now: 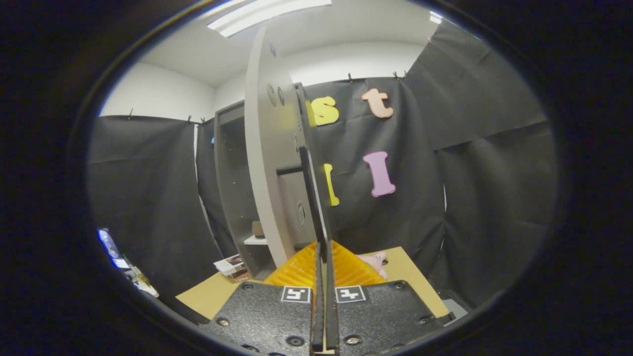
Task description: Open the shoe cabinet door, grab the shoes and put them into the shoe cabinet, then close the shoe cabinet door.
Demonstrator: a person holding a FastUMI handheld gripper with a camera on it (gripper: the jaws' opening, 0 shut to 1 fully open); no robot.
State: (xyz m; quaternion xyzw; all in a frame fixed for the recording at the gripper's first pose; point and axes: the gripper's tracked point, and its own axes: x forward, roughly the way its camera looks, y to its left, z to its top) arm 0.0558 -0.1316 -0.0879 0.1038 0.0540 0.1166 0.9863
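The gripper (324,257) is clamped tight on the free edge of the shoe cabinet door (269,163), both fingers pressed flat against it with the panel pinched between them. The door is a tall, pale grey slab, swung open and seen nearly edge-on, a dark strip running down its rim. Behind it stands the shoe cabinet (232,193), dark inside, one white shelf (255,241) showing, at the far-left corner of the wooden table (207,296).
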